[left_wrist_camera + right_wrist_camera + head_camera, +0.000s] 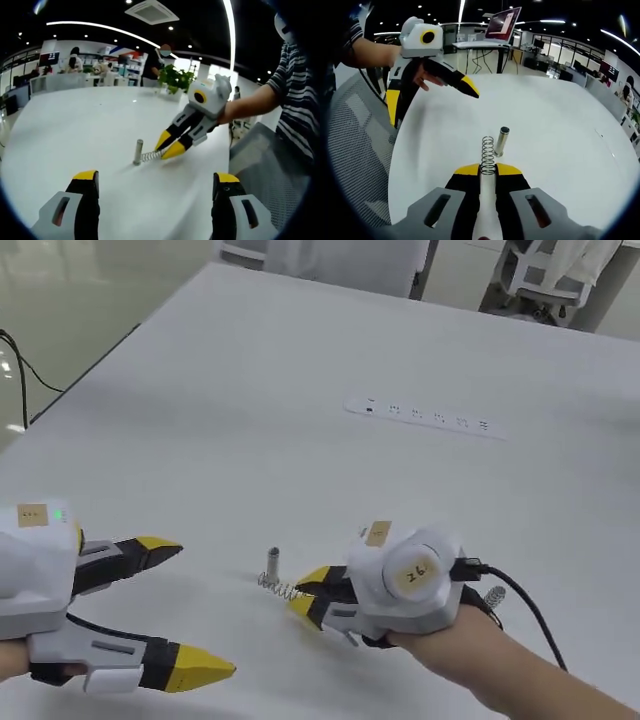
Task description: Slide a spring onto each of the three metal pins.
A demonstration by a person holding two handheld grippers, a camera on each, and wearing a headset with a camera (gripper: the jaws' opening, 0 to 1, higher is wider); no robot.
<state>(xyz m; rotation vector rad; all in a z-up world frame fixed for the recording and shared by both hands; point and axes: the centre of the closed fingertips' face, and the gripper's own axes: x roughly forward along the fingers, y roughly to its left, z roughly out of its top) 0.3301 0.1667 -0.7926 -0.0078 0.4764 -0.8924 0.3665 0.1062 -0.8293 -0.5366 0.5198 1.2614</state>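
Note:
A short metal pin (273, 563) stands upright on the white table (300, 390). My right gripper (305, 593) is shut on a spring (277, 586), which sticks out from its yellow tips toward the pin's base. In the right gripper view the spring (488, 152) points ahead just left of the pin (502, 140). My left gripper (195, 610) is open at the near left, nothing between its jaws. The left gripper view shows the pin (138, 151), the spring (149, 156) and the right gripper (169, 147) ahead. Another spring (494, 597) lies behind the right hand.
A white power strip (425, 417) lies flat further back on the table. Chairs stand beyond the far edge. A black cable (522, 602) runs from the right gripper. A cable hangs off the table's left edge.

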